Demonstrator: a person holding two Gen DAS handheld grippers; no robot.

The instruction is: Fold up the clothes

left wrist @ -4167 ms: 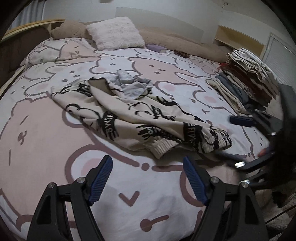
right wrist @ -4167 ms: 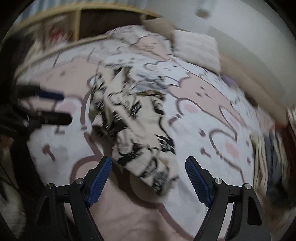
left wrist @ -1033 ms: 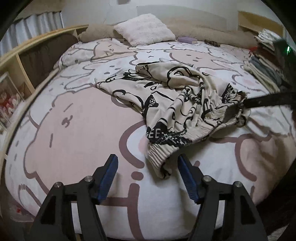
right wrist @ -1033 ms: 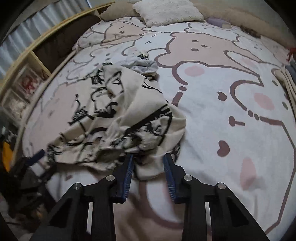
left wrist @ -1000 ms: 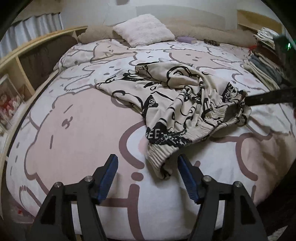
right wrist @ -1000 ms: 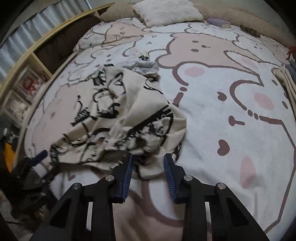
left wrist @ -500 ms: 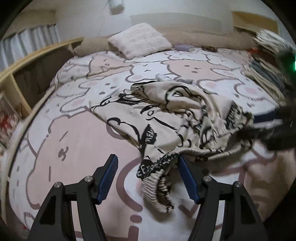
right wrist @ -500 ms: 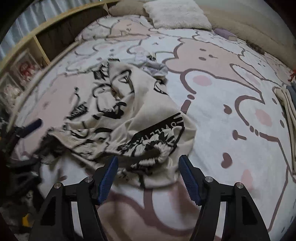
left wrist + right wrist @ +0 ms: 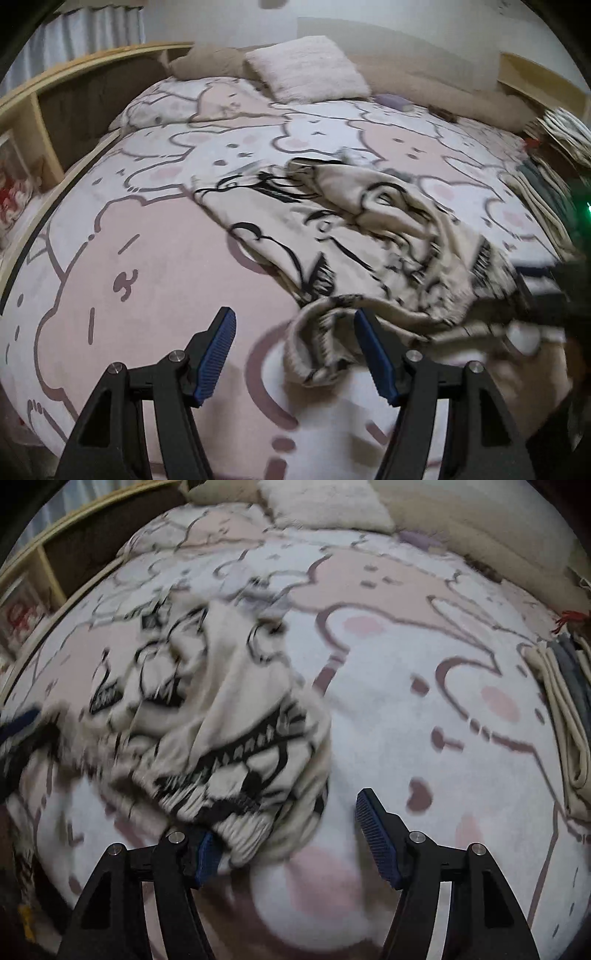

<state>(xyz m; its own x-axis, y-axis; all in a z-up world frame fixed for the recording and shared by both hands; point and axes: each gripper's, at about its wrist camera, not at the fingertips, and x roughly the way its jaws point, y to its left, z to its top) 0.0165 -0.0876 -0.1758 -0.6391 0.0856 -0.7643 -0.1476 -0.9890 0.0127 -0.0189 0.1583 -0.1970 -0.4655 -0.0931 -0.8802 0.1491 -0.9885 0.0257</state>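
A cream sweater with black cartoon print (image 9: 369, 236) lies crumpled on the bed, its ribbed hem toward me. My left gripper (image 9: 295, 350) is open, with a ribbed cuff lying between the jaws near the right finger. In the right wrist view the same sweater (image 9: 221, 720) is bunched at the left; its ribbed hem drapes over my left finger (image 9: 205, 851). My right gripper (image 9: 288, 842) is open. The right gripper also shows blurred at the right edge of the left wrist view (image 9: 546, 291).
The bed has a pink and white bear-print cover (image 9: 129, 258). A fluffy pillow (image 9: 306, 70) lies at the head. Folded clothes are stacked at the right edge (image 9: 554, 147), also seen in the right wrist view (image 9: 569, 709). A wooden shelf (image 9: 44, 122) runs along the left.
The right gripper, shut on the hem a second ago, has opened wide. Both grippers have moved forward toward the sweater, which now shows blurred in both views.
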